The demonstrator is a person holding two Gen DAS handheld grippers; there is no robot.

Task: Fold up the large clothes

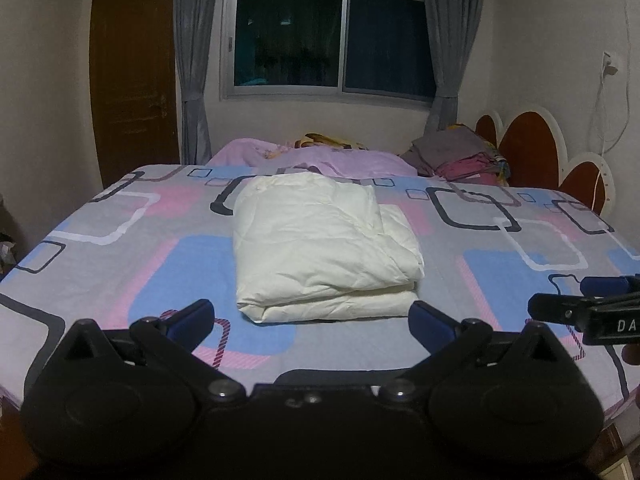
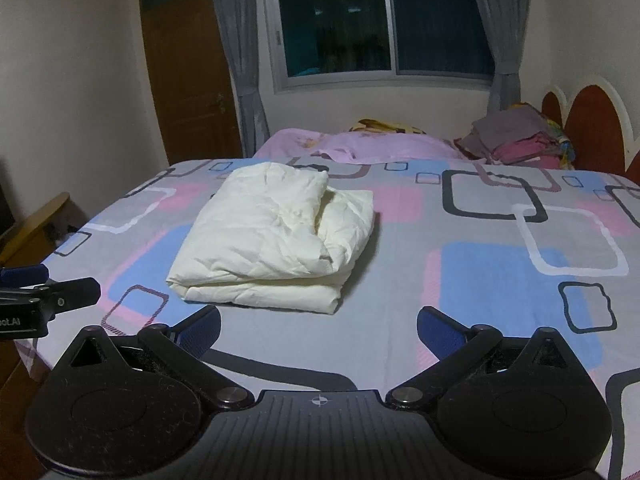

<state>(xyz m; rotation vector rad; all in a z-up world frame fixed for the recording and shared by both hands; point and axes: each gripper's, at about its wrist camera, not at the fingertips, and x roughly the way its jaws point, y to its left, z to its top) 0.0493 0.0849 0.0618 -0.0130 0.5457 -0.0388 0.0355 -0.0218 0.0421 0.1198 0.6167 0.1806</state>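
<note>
A cream-white garment (image 1: 320, 244) lies folded into a thick rectangle on the patterned bed sheet (image 1: 120, 264); it also shows in the right wrist view (image 2: 272, 236). My left gripper (image 1: 311, 318) is open and empty, held just short of the bundle's near edge. My right gripper (image 2: 319, 330) is open and empty, near the bundle's front right side. The right gripper's fingers (image 1: 560, 306) show at the right edge of the left wrist view. The left gripper's fingers (image 2: 60, 294) show at the left edge of the right wrist view.
A pink blanket (image 1: 320, 156) lies across the far side of the bed. A pile of folded clothes (image 1: 460, 156) sits at the far right by the red headboard (image 1: 528, 152). A window with grey curtains (image 1: 328, 40) and a brown door (image 1: 132, 80) stand behind.
</note>
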